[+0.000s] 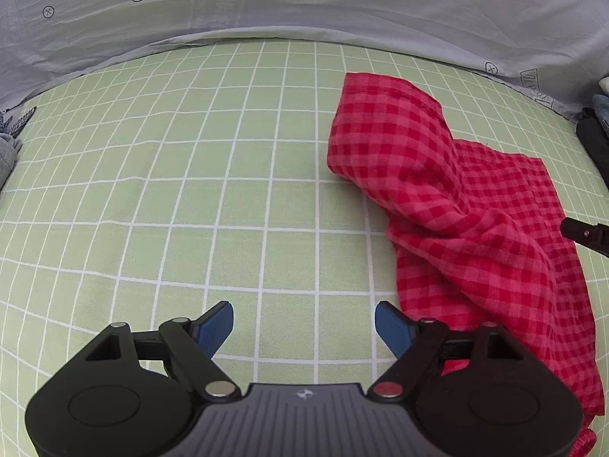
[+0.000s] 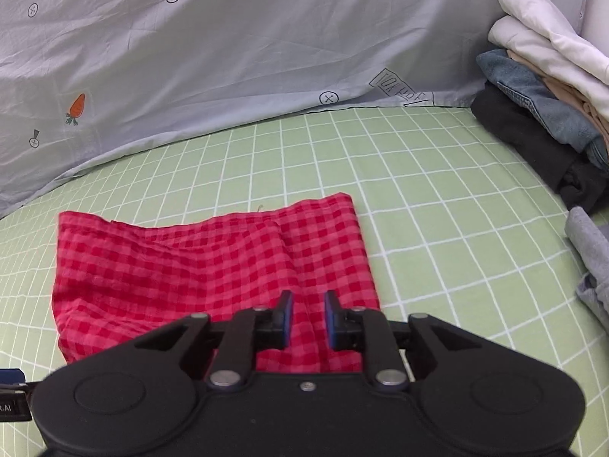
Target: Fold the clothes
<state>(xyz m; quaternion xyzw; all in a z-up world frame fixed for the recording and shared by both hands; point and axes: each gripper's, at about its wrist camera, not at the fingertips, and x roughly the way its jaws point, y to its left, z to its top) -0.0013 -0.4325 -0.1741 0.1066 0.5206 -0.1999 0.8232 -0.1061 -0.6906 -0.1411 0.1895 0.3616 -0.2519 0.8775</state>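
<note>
Left hand-held gripper (image 1: 304, 327) is spread wide over bare green white-gridded bed sheet (image 1: 171, 198), right hand-held gripper (image 2: 306, 320) is narrowed around a raised ridge of the rumpled red gingham cloth (image 2: 213, 262), far edge well short of the pale printed sheet (image 2: 247, 49), folded clothes stack (image 2: 544, 87) far right.

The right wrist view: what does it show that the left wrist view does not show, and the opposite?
Only the right wrist view shows the whole stack of folded clothes and a grey garment at the right edge. Only the left wrist view shows a grey cloth at the far left, and the left gripper wide open over bare sheet. Both show the red checked garment, the green grid sheet and the carrot-print sheet.
</note>
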